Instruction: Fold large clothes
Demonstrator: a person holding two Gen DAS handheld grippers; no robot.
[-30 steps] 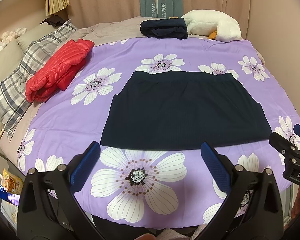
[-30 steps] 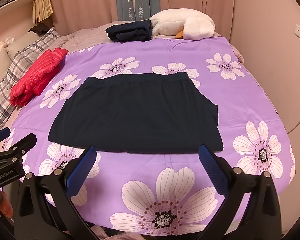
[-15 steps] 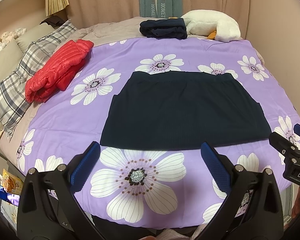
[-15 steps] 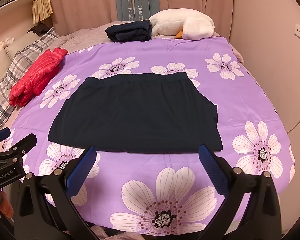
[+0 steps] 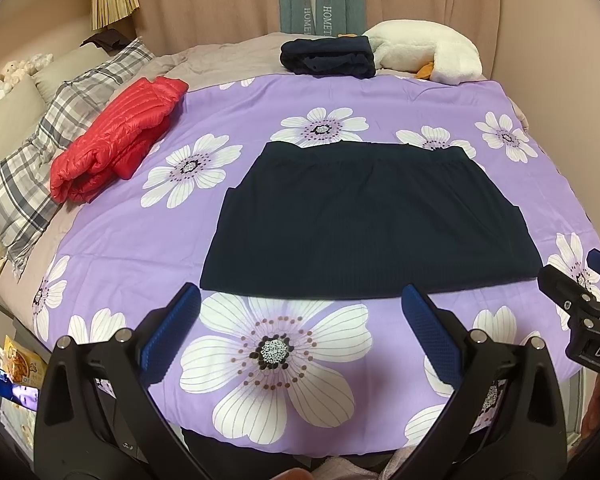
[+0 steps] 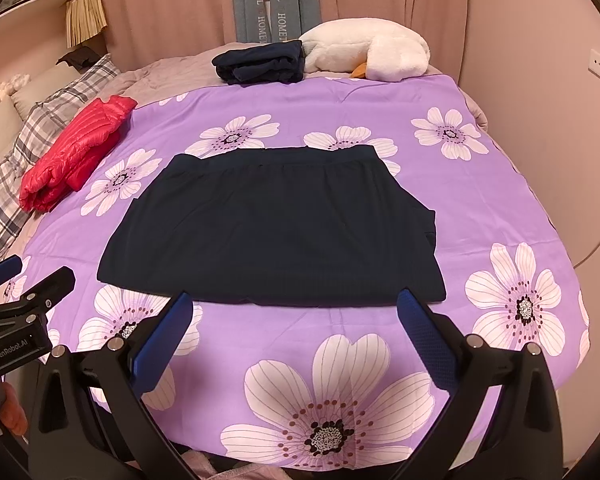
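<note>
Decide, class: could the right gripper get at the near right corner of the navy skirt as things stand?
Probably yes. The right gripper is open and empty, and only bare purple bedspread lies between it and the navy skirt corner.

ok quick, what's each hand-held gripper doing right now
left hand-held gripper: open, holding nothing
right hand-held gripper: open, holding nothing

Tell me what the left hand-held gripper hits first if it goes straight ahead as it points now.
Probably the purple floral bedspread, then the near hem of the dark skirt lying flat on it. The left hand-held gripper is open and holds nothing; its height above the bed is unclear.
</note>
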